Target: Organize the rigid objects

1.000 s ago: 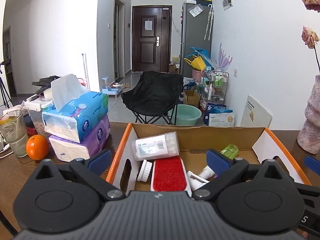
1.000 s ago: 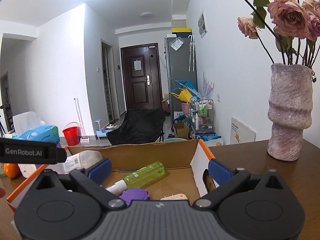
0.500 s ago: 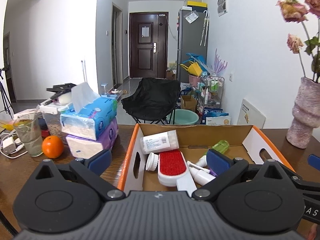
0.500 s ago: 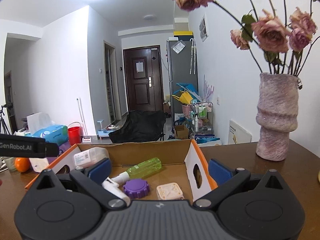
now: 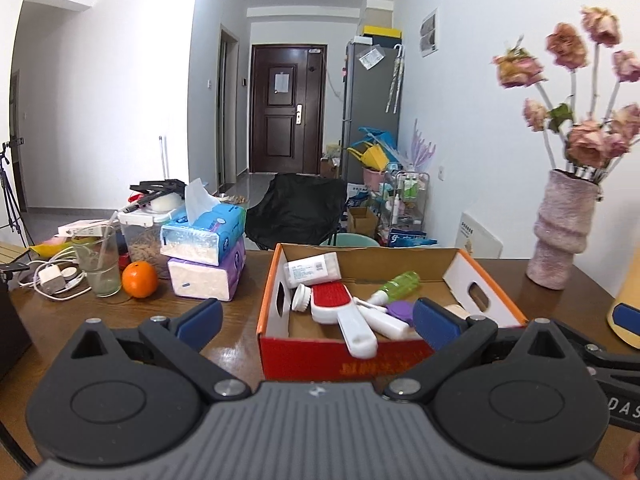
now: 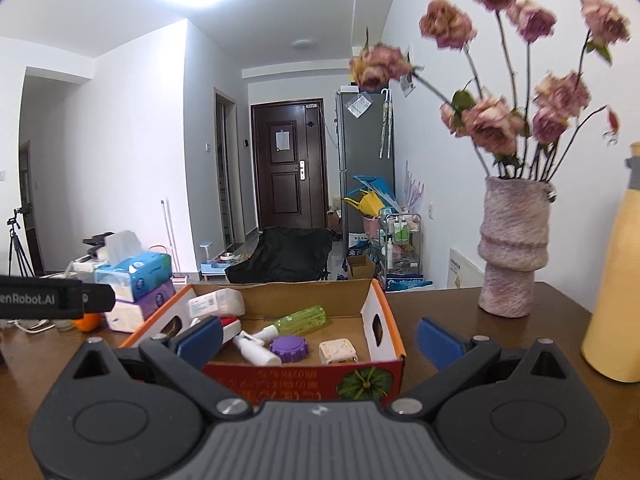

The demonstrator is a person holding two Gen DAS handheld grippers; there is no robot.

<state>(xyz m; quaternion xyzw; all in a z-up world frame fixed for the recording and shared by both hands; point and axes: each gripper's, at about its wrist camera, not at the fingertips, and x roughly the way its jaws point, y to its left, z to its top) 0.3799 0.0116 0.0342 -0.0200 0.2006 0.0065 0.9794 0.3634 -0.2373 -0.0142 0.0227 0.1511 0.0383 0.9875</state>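
Observation:
A cardboard box (image 5: 344, 356) with orange rims sits on the brown table. Inside lie a red lint brush with a white handle (image 5: 340, 312), a white labelled bottle (image 5: 312, 268), a green spray bottle (image 5: 394, 285), a purple cap (image 6: 289, 349) and a cream square piece (image 6: 338, 351). My left gripper (image 5: 318, 322) hovers open in front of the box, empty. My right gripper (image 6: 320, 338) is open and empty too, near the box's front right. The box (image 6: 304, 376) shows a pumpkin print on its front.
Left of the box stand stacked tissue packs (image 5: 206, 256), an orange (image 5: 139, 279), a glass (image 5: 98, 262) and a charger with cables (image 5: 52, 278). A pink vase with dried roses (image 6: 512, 252) and a yellow bottle (image 6: 616, 288) stand on the right.
Both grippers have pulled back and up from the box, so its whole front face now shows. Both stay open and empty.

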